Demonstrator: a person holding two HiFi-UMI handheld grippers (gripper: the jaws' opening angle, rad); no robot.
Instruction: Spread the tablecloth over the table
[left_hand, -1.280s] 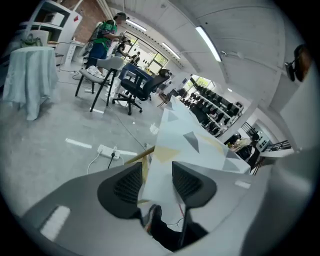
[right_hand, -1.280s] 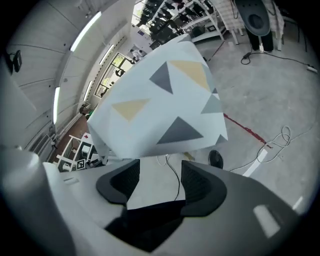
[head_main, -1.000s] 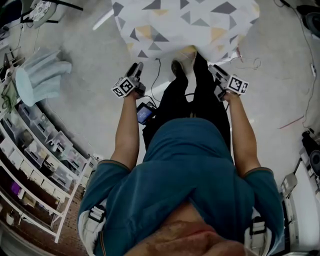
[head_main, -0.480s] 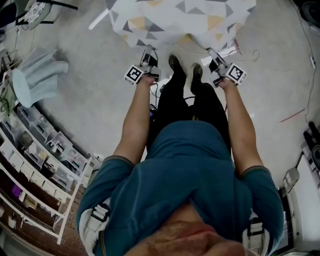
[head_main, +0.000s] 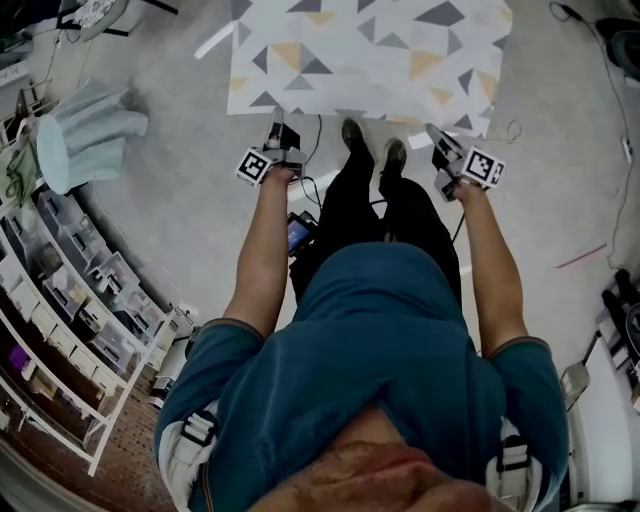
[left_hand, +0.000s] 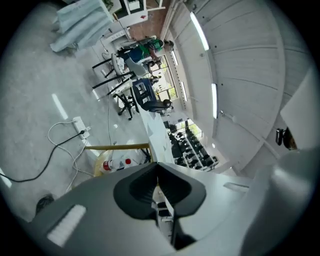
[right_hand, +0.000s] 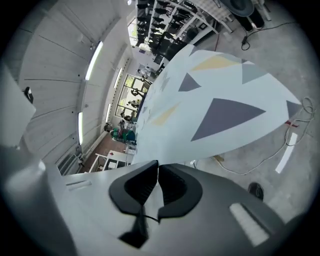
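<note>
The tablecloth (head_main: 370, 50), white with grey and yellow triangles, lies stretched flat at the top of the head view. My left gripper (head_main: 278, 131) is at the near edge close to the left corner. Its jaws have just been closing, and they are shut with a thin white strip of the cloth (left_hand: 156, 142) edge-on between the pads (left_hand: 145, 187). My right gripper (head_main: 438, 141) is at the near right corner. Its jaws have also just been closing and are shut on the cloth (right_hand: 215, 100), which fans out ahead of them.
The person's shoes (head_main: 352, 135) stand just under the cloth's near edge. Cables (head_main: 312, 160) trail on the grey floor. A pale blue draped object (head_main: 85, 135) and shelving racks (head_main: 70, 300) stand at the left. A power strip (left_hand: 80, 127) and office chairs (left_hand: 145, 97) lie beyond.
Both grippers rose to the cloth's near edge and shut on it. The edge, drooping and bunched a second ago, is lifted and pulled flat.
</note>
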